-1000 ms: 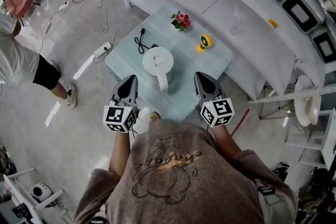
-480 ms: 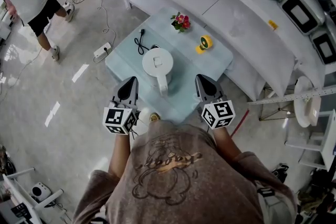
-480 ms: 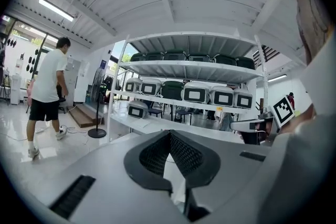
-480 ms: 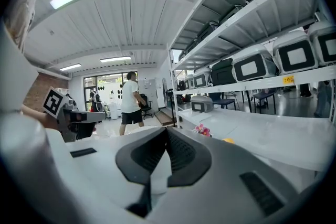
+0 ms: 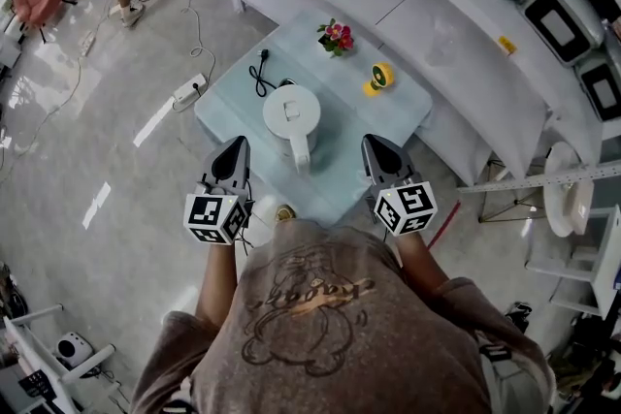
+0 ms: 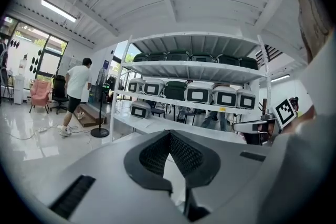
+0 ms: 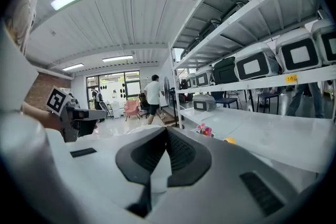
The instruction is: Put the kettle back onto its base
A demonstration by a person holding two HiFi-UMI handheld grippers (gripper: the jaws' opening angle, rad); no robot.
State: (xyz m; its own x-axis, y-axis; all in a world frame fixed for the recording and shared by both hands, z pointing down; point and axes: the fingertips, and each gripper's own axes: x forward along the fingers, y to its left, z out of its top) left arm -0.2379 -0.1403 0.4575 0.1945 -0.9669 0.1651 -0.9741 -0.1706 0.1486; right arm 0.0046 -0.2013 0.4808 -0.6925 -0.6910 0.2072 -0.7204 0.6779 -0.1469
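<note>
On the pale table (image 5: 393, 110) the white kettle (image 5: 291, 115) stands upright, handle at six o'clock. Its base may sit hidden beneath it, so it could be seated or still pending. Your left gripper (image 5: 237, 146), at seven o'clock, and right gripper (image 5: 372, 143), at five, hang closed and empty.

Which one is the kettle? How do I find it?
Find the small pale-blue table beside the white shelves. The kettle stands near its middle. It is the big round white thing with a handle, unlike the small flowers and yellow object.
</note>
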